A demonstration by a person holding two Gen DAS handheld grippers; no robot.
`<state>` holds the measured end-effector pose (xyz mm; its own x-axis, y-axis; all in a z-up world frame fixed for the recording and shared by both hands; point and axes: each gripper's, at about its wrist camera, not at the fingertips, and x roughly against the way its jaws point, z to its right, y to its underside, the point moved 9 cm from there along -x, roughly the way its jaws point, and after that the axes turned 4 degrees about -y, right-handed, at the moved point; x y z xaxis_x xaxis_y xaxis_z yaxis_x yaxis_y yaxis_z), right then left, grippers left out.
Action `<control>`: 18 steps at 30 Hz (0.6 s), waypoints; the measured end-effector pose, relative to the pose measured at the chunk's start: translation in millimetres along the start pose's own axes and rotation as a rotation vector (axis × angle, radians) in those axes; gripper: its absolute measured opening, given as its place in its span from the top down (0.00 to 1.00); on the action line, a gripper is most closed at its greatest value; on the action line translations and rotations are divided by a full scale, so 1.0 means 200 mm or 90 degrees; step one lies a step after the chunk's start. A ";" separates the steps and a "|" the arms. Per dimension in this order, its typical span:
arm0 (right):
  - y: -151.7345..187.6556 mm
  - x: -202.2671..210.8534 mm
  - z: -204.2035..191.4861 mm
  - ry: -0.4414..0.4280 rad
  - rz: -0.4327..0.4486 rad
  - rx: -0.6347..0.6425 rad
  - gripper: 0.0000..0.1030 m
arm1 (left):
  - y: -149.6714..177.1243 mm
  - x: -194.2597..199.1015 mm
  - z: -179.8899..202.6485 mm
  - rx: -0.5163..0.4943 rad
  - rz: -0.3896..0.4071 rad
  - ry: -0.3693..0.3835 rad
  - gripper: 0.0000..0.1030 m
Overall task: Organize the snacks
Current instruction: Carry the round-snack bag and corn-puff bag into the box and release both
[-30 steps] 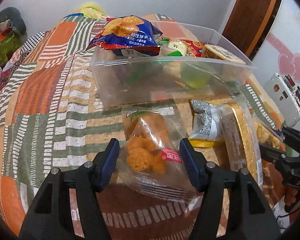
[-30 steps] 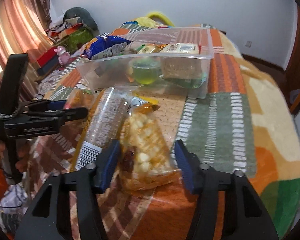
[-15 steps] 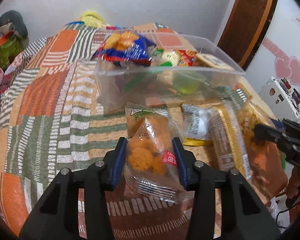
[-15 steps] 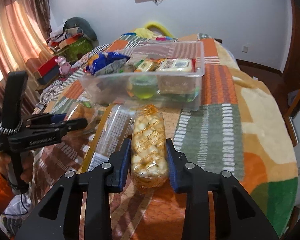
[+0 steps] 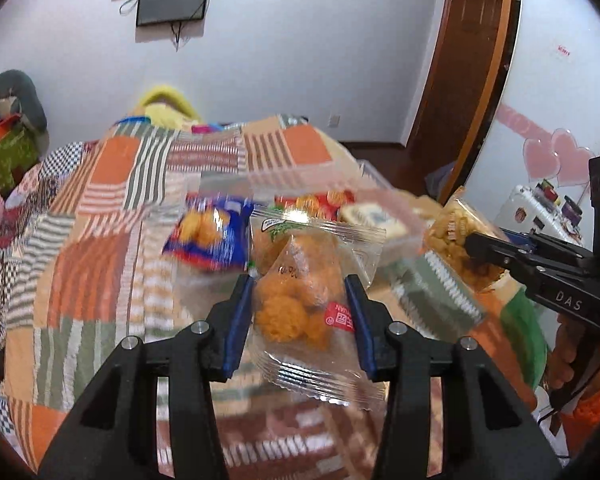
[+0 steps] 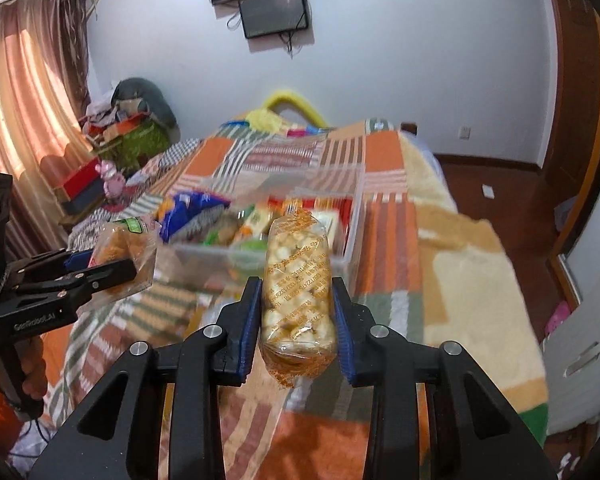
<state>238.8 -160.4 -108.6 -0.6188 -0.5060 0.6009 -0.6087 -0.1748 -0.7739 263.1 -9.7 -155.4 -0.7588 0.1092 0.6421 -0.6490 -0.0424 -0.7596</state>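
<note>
Both wrist views face forward, close above bed; share clear bin [image 5: 384, 196] [image 6: 352, 216], each other's hand-held gripper

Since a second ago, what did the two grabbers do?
Both closed and lifted. The left gripper clamped the clear bag of orange fried puffs; the right gripper clamped the clear tube pack of pale puffed snacks. Both packs rose off the patchwork blanket. The clear plastic bin stayed put.
</note>
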 end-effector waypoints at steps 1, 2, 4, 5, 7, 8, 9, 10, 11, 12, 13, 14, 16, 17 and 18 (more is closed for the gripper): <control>-0.03 0.00 0.00 0.003 0.009 0.000 0.70 | -0.03 0.00 0.01 -0.001 0.005 0.001 0.56; -0.05 0.01 0.00 0.003 0.018 0.000 0.70 | -0.05 -0.01 0.01 -0.001 0.010 0.001 0.56; -0.10 0.00 0.00 0.004 0.031 -0.001 0.70 | -0.11 -0.03 0.03 -0.003 0.017 0.002 0.56; -0.12 -0.01 0.00 0.005 0.036 0.000 0.70 | -0.13 -0.04 0.04 -0.003 0.019 0.003 0.56; -0.18 -0.03 0.00 0.008 0.046 0.003 0.70 | -0.16 -0.07 0.05 -0.003 0.023 0.004 0.56; -0.20 -0.04 0.00 0.009 0.049 0.004 0.70 | -0.18 -0.08 0.06 -0.004 0.023 0.004 0.56; -0.22 -0.05 0.01 0.011 0.053 0.004 0.70 | -0.20 -0.11 0.07 -0.004 0.023 0.004 0.56; -0.24 -0.07 0.01 0.013 0.055 0.005 0.70 | -0.21 -0.13 0.07 -0.004 0.023 0.004 0.56; -0.26 -0.09 0.01 0.015 0.055 0.006 0.70 | -0.23 -0.15 0.07 -0.004 0.022 0.004 0.56; -0.28 -0.11 0.01 0.018 0.054 0.006 0.70 | -0.24 -0.18 0.08 -0.003 0.020 0.004 0.56; -0.29 -0.14 0.02 0.018 0.053 0.004 0.70 | -0.24 -0.20 0.08 -0.001 0.017 0.005 0.56; -0.30 -0.16 0.02 0.019 0.050 0.004 0.70 | -0.25 -0.23 0.08 0.002 0.013 0.006 0.56; -0.32 -0.20 0.03 0.026 0.044 0.003 0.70 | -0.27 -0.29 0.08 0.002 0.006 0.001 0.56; -0.32 -0.22 0.03 0.030 0.041 0.004 0.70 | -0.27 -0.32 0.08 0.001 0.003 -0.001 0.56; -0.33 -0.25 0.04 0.033 0.036 0.005 0.70 | -0.27 -0.33 0.08 0.000 0.000 -0.001 0.56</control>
<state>312.8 -130.7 -89.1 -0.6770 -0.4714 0.5652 -0.5683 -0.1530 -0.8085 348.1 -30.7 -154.9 -0.7594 0.1069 0.6418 -0.6484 -0.0425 -0.7601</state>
